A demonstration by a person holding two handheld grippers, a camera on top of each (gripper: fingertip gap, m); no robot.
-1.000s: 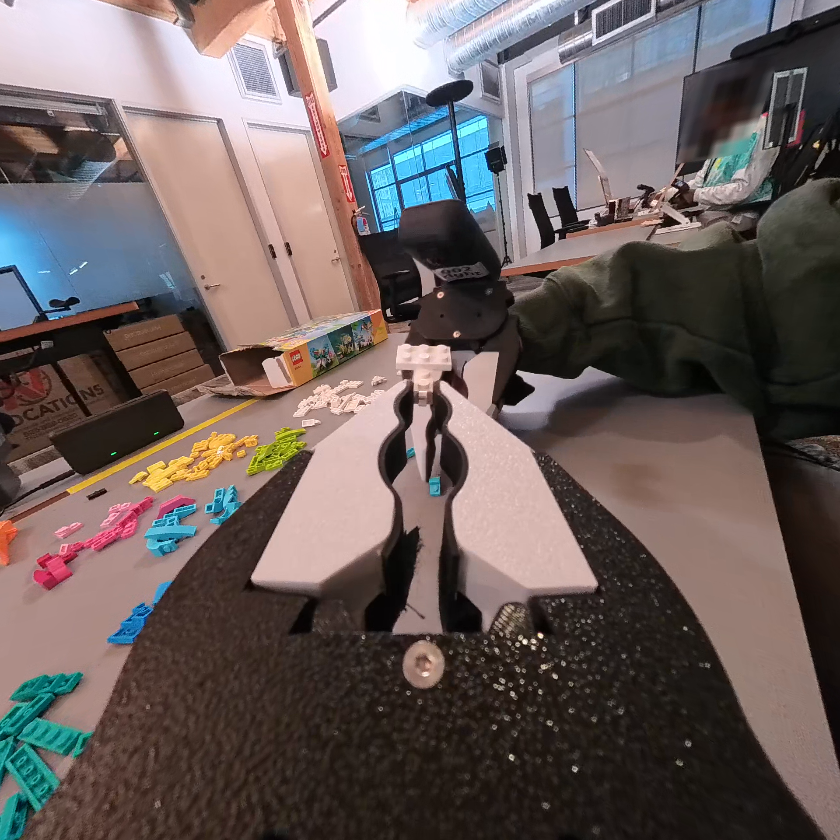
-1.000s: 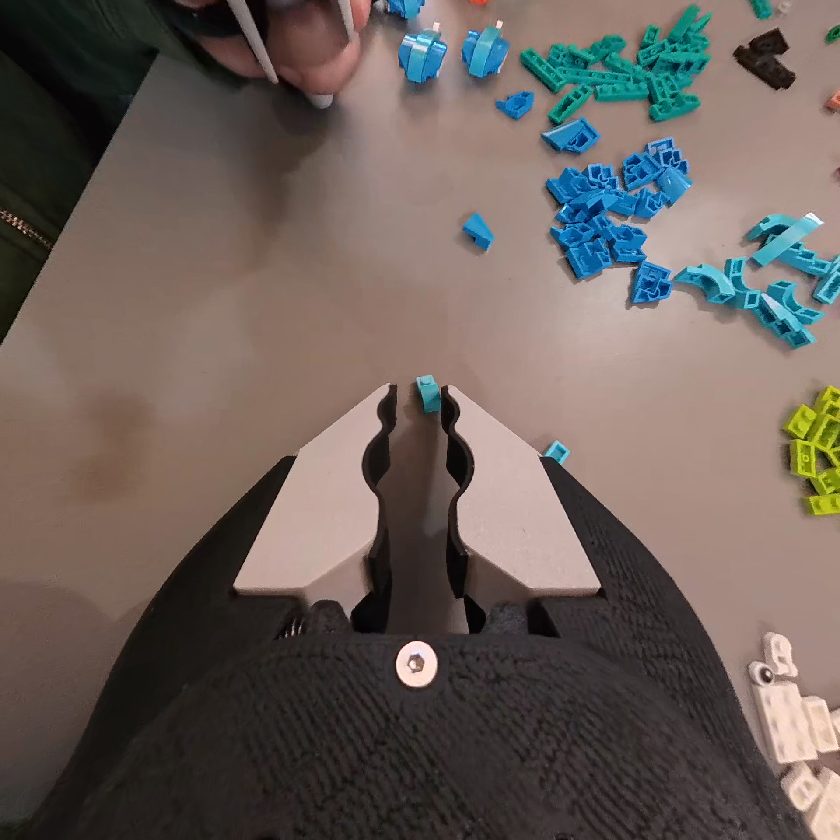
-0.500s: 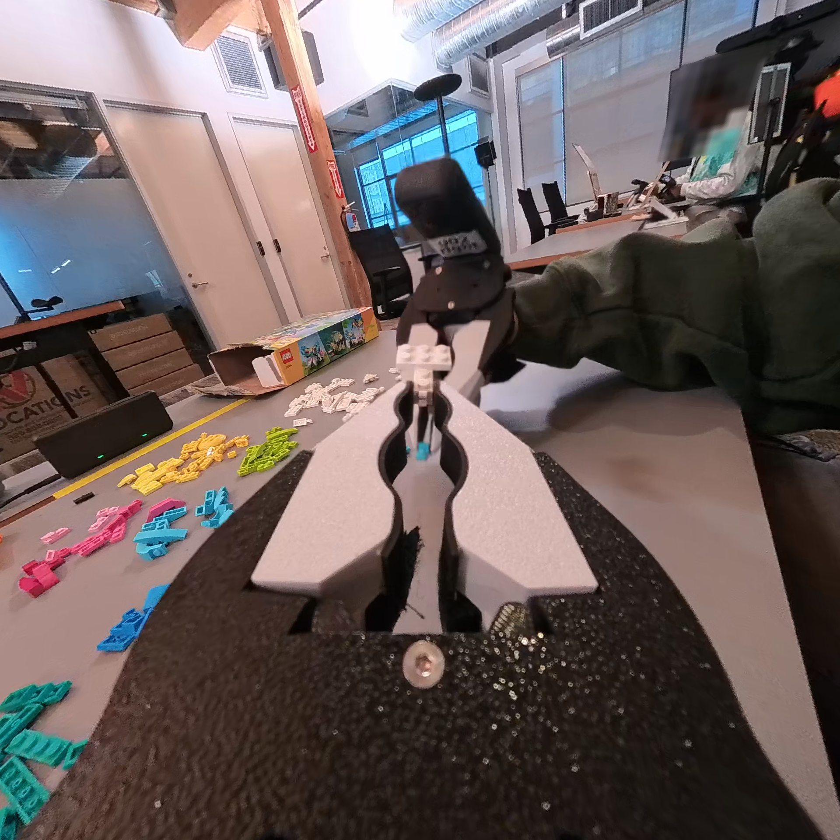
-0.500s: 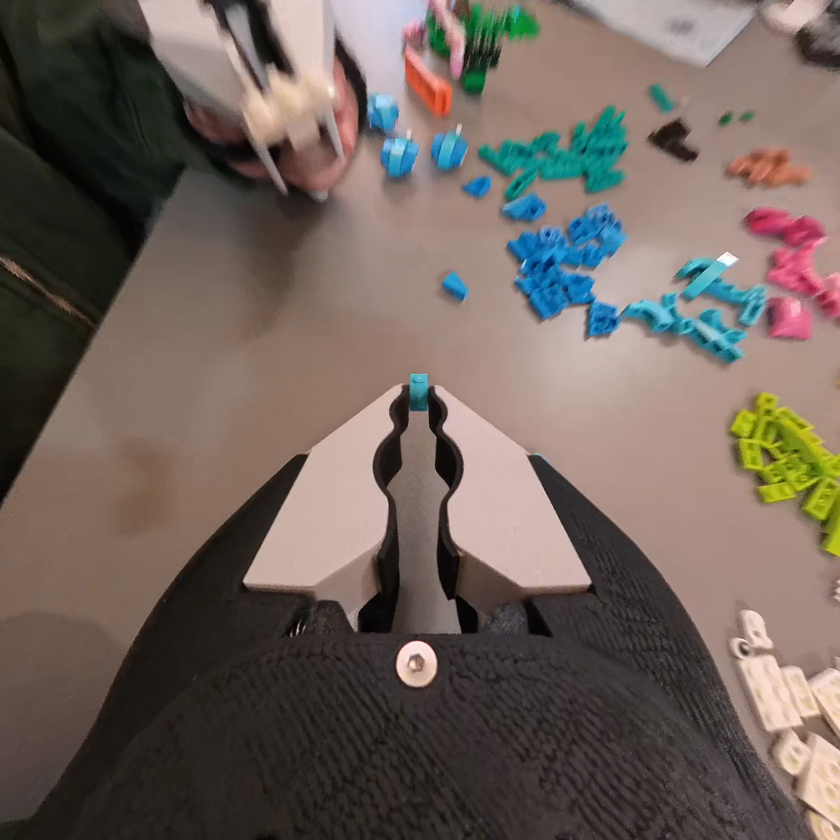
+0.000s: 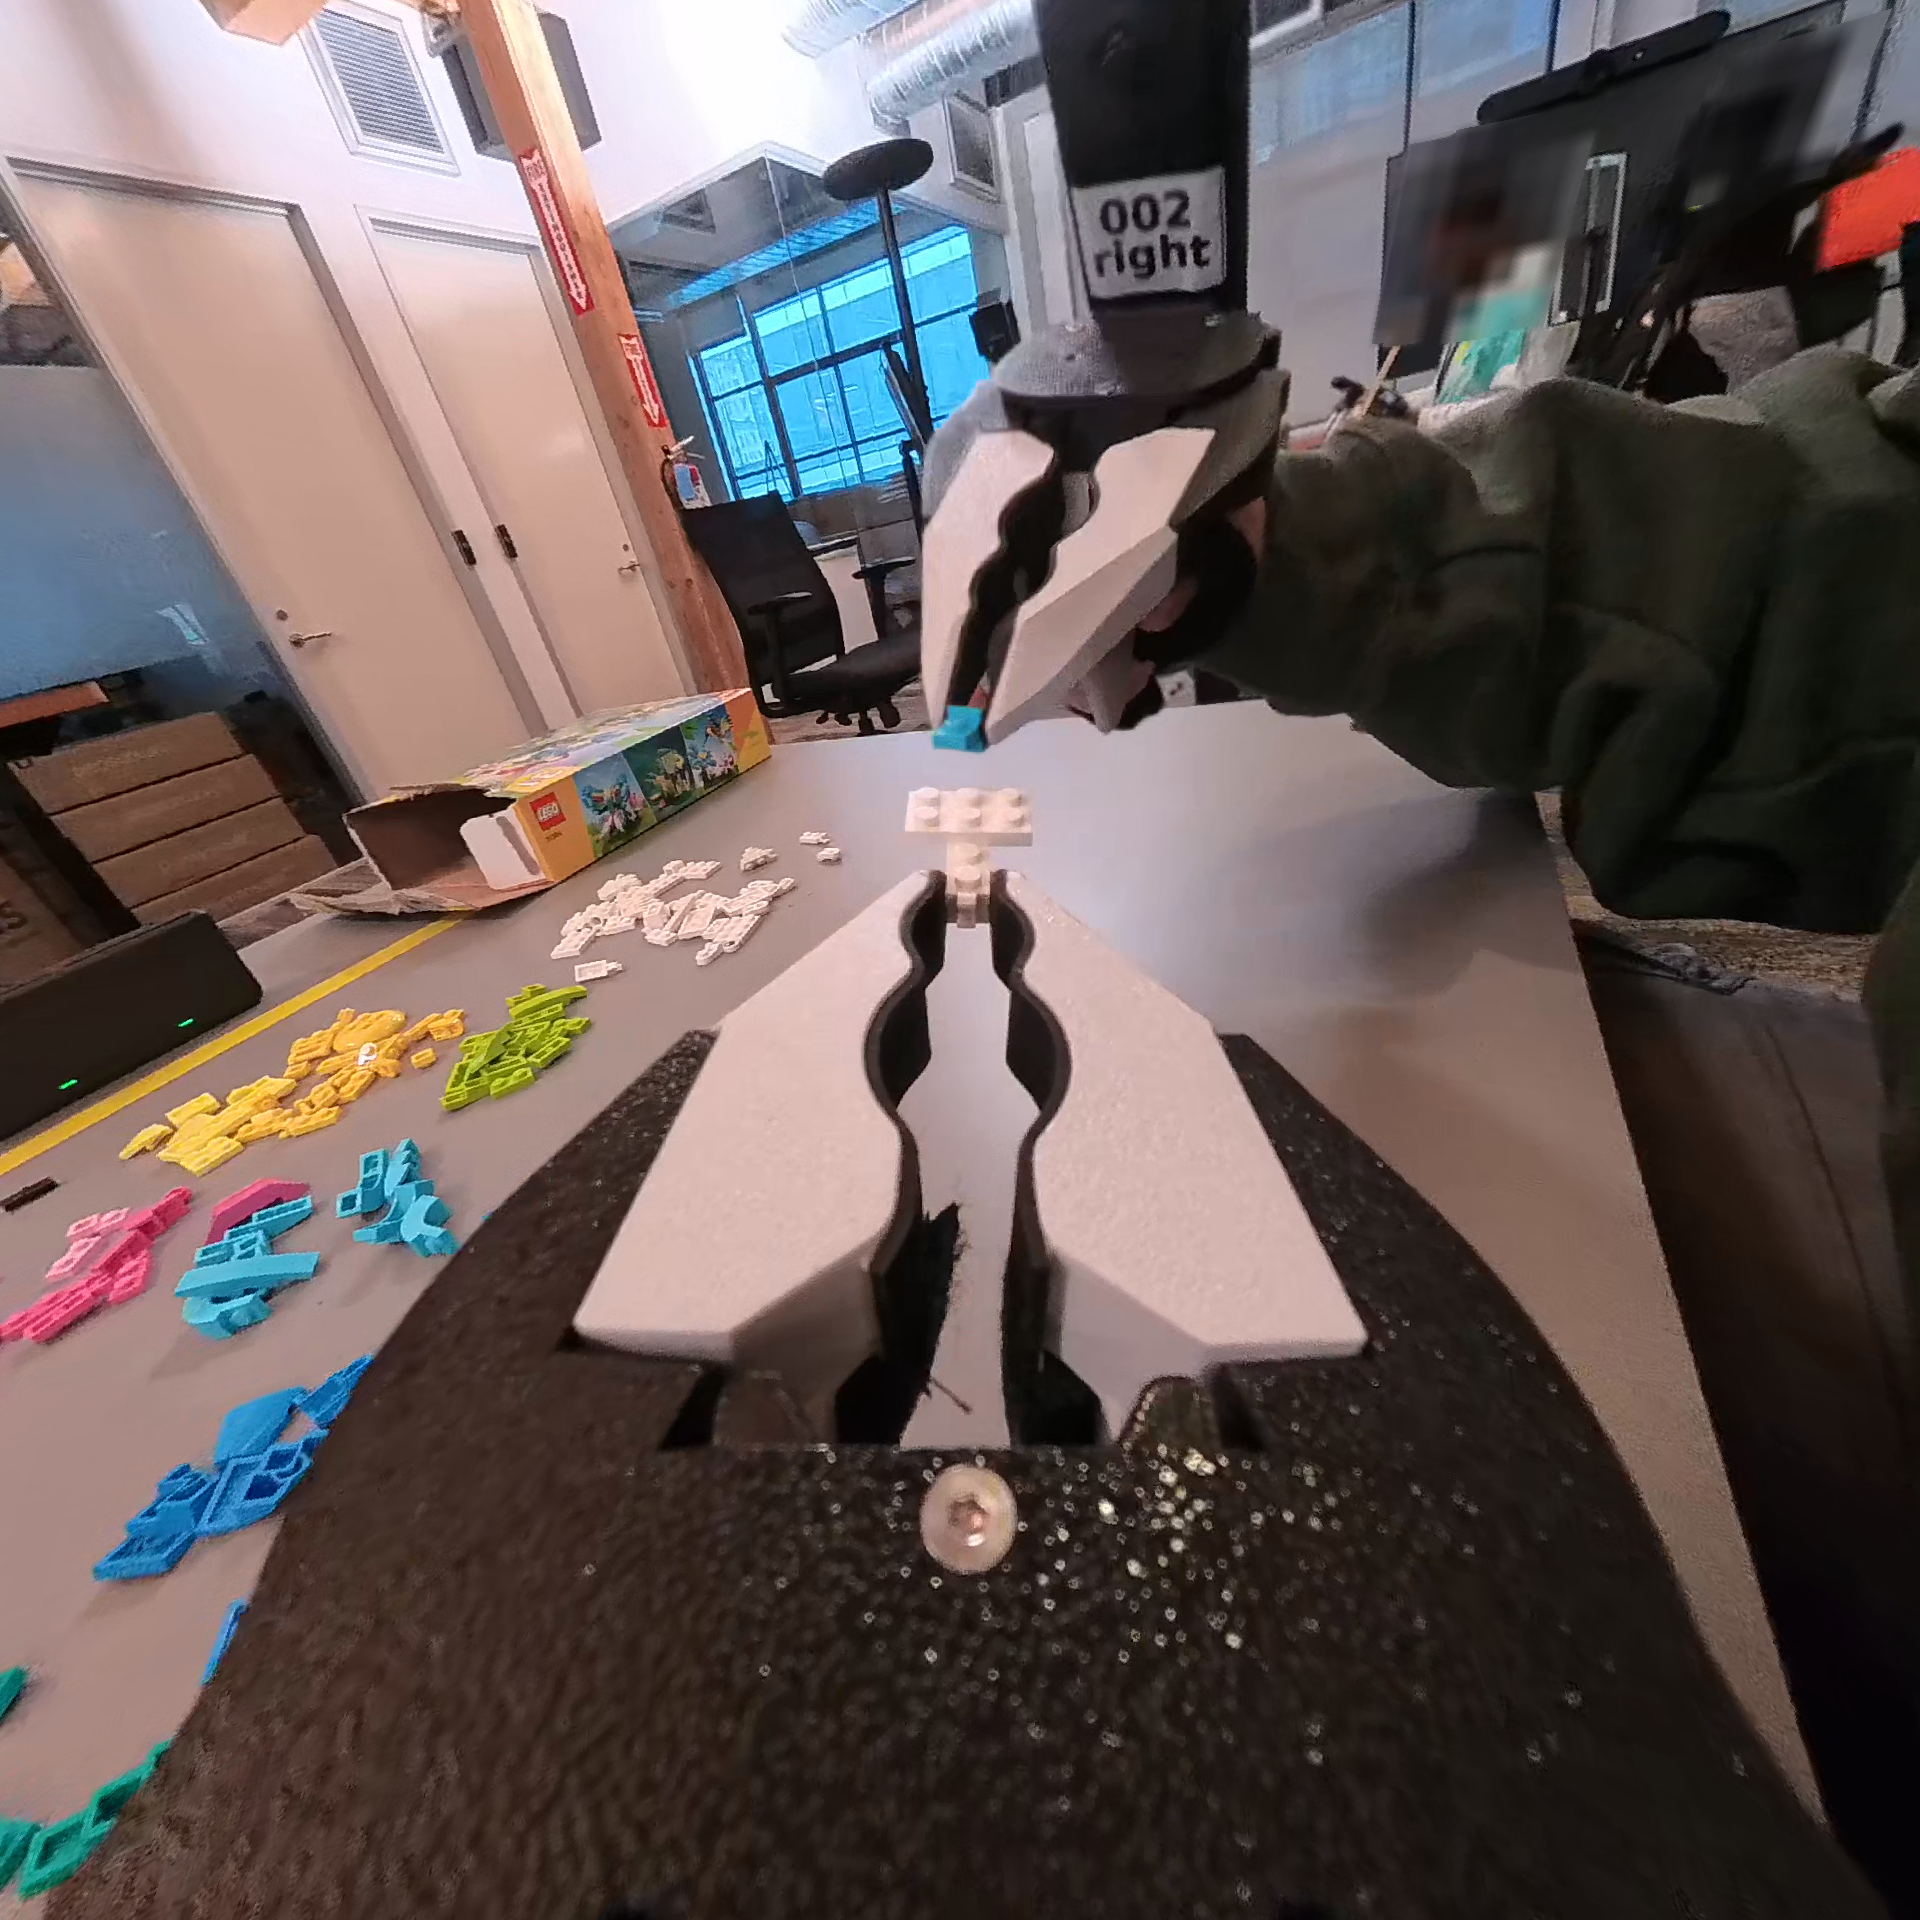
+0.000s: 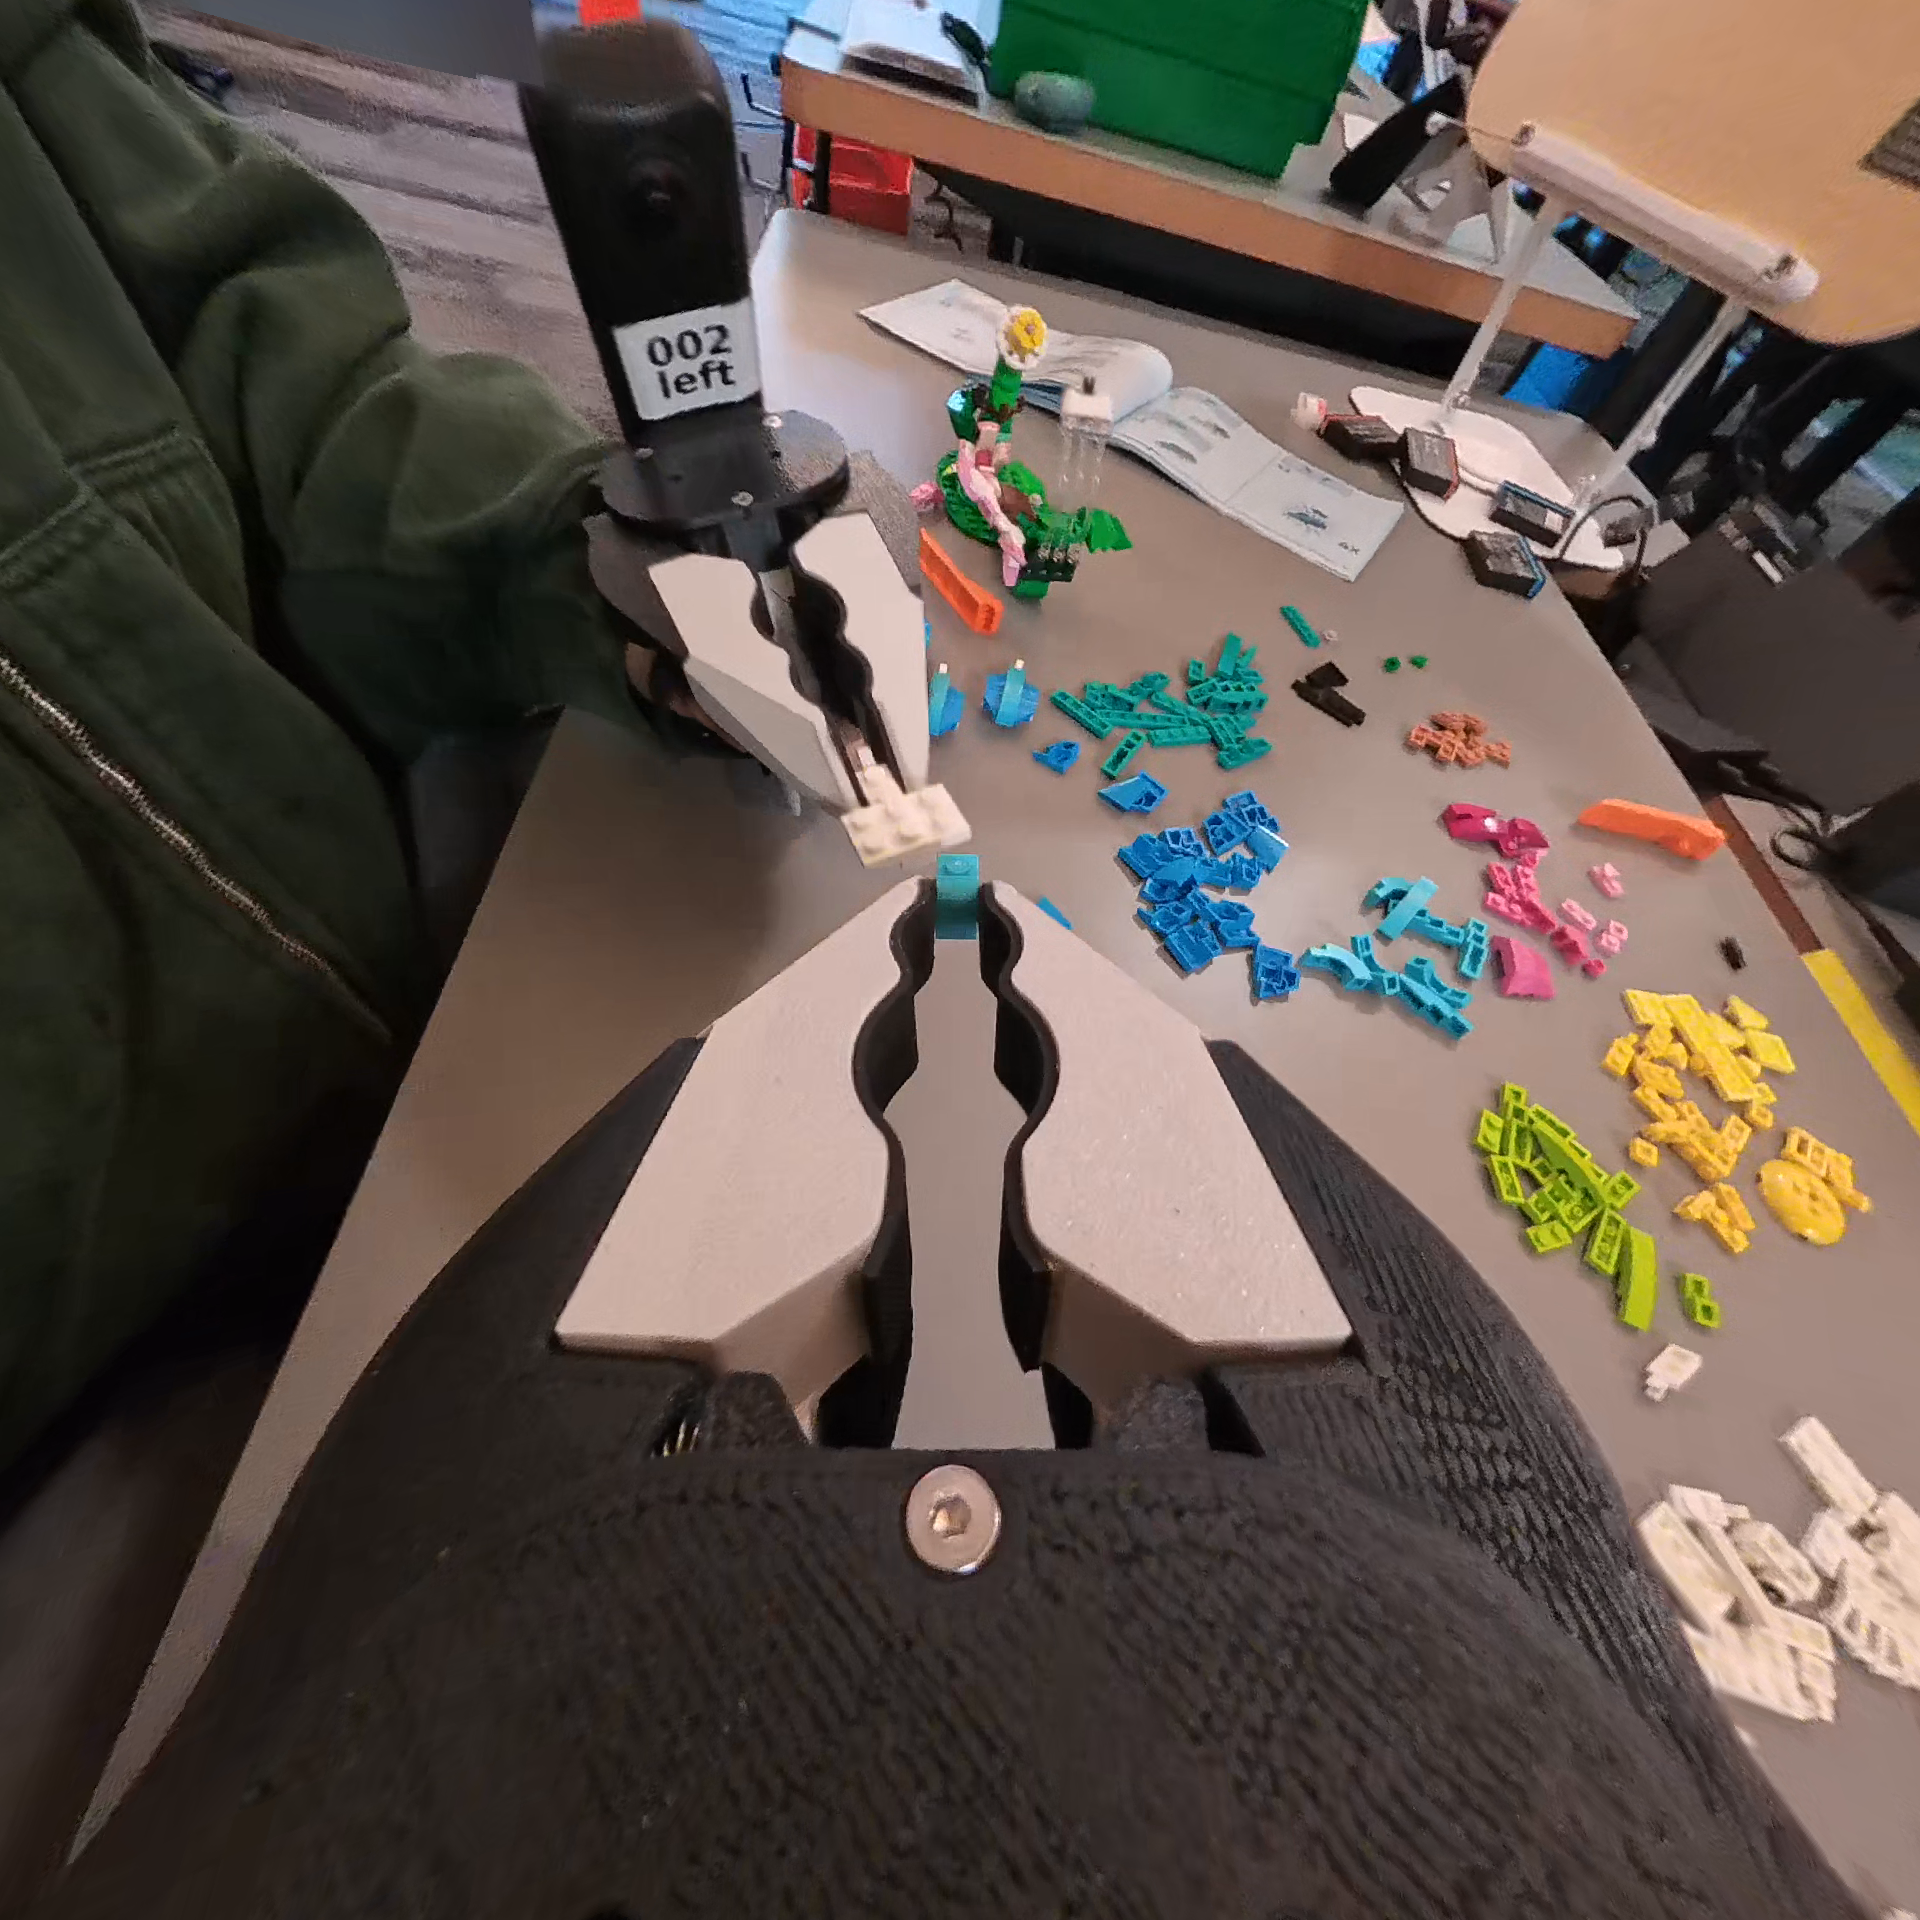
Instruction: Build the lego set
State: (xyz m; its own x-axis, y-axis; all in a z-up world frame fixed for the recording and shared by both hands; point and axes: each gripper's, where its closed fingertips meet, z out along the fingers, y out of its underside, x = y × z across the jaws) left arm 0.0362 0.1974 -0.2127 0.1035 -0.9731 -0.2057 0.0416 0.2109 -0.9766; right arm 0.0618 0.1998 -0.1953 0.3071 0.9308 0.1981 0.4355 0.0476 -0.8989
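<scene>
Teal brick [image 6: 956, 896] sat clamped in the right claw [image 6: 956, 906], mid-frame; left claw [image 5: 968, 899] pinched the white plate assembly [image 5: 968, 821]. Tiny grips, so misaligned studs could've popped either loose.

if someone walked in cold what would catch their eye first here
Two handheld grippers meet mid-air above the grey table: the right gripper pinches a small teal brick just above the white plate assembly clamped by the left gripper. Beyond them, colour-sorted brick piles spread across the table, and a finished green and pink flower model stands at the far end.
</scene>
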